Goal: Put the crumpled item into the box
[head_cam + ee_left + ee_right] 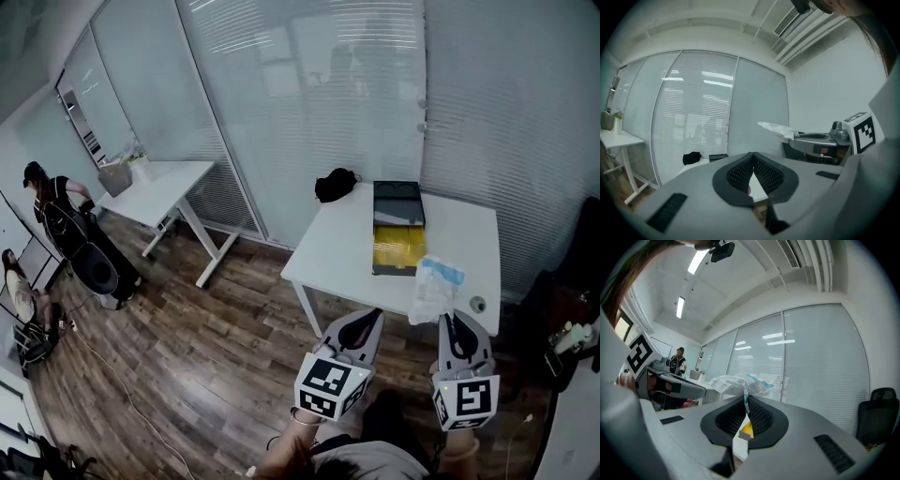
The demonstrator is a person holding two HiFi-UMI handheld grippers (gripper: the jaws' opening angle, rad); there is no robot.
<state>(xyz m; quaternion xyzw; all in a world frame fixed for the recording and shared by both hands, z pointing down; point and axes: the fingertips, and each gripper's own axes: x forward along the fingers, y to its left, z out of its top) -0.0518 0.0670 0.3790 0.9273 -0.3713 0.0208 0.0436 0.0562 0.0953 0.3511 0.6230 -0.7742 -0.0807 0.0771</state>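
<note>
A crumpled white wrapper with blue print [433,286] hangs above the near right part of the white table [342,248], pinched at its lower edge by my right gripper [448,317], which is shut on it. The right gripper view shows the crumpled wrapper [740,383] rising from the closed tips [746,401]. The box [398,229] lies on the table beyond the wrapper, its yellow inside open upward and its dark lid folded back. My left gripper [373,316] is held to the left of the right one, shut and empty; its pads [752,156] meet at the tips.
A black bundle [335,184] lies at the table's far left corner. A small round thing [478,304] sits near the table's right front edge. A second white desk [169,187] stands at the left. Two people [58,211] are at the far left. A dark chair [586,246] is at the right.
</note>
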